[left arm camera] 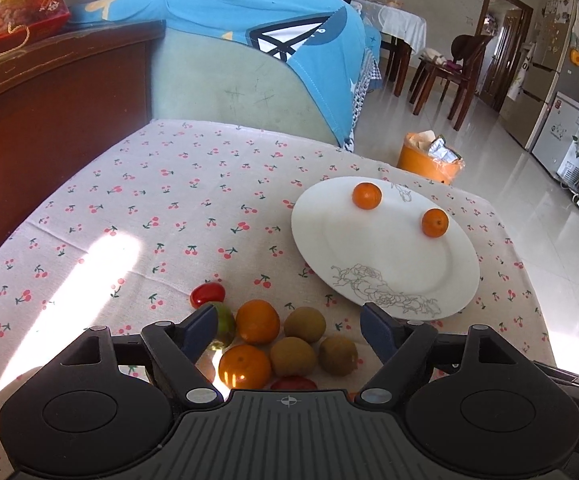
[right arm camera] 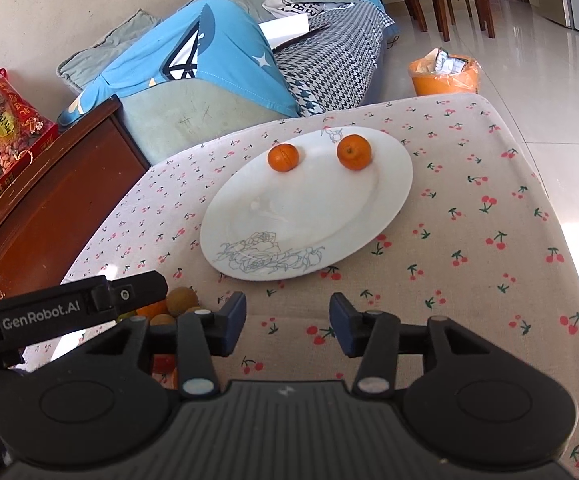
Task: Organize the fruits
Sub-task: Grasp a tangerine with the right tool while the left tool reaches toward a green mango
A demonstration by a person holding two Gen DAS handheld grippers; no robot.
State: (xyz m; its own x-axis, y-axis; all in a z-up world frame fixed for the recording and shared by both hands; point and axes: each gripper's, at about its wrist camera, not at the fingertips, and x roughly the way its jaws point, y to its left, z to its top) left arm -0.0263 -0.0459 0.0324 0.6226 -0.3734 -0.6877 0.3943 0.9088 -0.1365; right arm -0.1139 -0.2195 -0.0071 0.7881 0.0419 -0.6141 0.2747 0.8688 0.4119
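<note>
A white plate [left arm camera: 385,248] with a flower drawing lies on the cherry-print tablecloth. It holds two small oranges [left arm camera: 366,195] [left arm camera: 435,222], set apart near its far rim. My left gripper [left arm camera: 287,320] is open over a pile of loose fruit. The pile has two oranges [left arm camera: 257,321], three kiwis [left arm camera: 292,356], a red tomato [left arm camera: 207,294] and a green-red fruit [left arm camera: 225,322]. No pad presses on any of them. My right gripper [right arm camera: 287,308] is open above bare cloth, just short of the plate [right arm camera: 309,216]. A kiwi [right arm camera: 183,300] from the pile shows to its left.
The table [right arm camera: 529,240] drops off at the right and far edges. An orange waste bin [left arm camera: 429,158] stands on the floor beyond. A sofa under a blue cloth [left arm camera: 249,24] and a wooden cabinet [left arm camera: 49,120] with a red snack bag border the far left.
</note>
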